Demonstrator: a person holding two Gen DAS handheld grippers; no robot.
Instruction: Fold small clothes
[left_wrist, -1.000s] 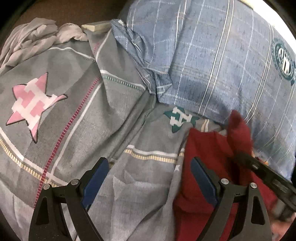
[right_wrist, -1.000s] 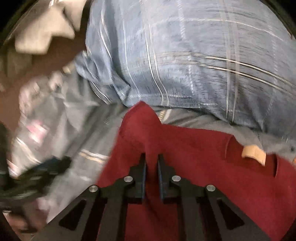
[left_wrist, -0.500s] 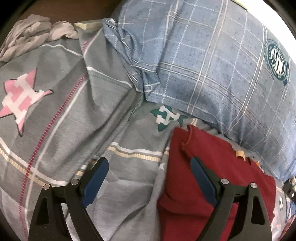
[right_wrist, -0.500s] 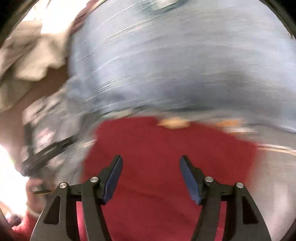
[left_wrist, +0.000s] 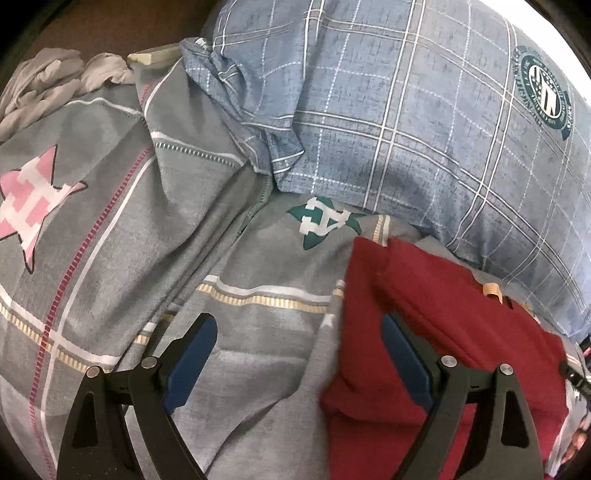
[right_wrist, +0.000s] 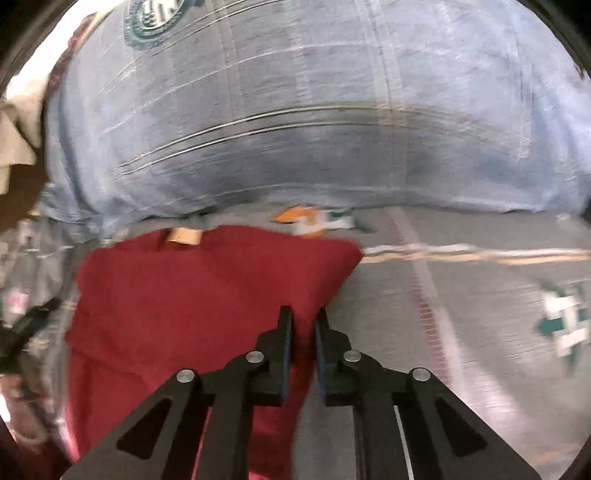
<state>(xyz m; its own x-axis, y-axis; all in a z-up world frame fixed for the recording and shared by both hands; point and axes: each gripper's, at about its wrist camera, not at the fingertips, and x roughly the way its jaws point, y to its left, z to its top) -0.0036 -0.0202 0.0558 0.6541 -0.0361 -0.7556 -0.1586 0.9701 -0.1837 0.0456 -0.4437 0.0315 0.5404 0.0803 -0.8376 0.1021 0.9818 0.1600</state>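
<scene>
A red cloth (left_wrist: 461, 332) lies folded on a grey bed sheet (left_wrist: 240, 332), just below a big blue pillow (left_wrist: 406, 110). Its long side runs along the pillow's edge. Some pale clothes (left_wrist: 44, 85) sit bunched far off to the left. The left hand-held gripper (left_wrist: 299, 354) is spread wide over the sheet and the cloth's edge. The right hand-held gripper (right_wrist: 303, 350) pinches the red cloth's right edge.
</scene>
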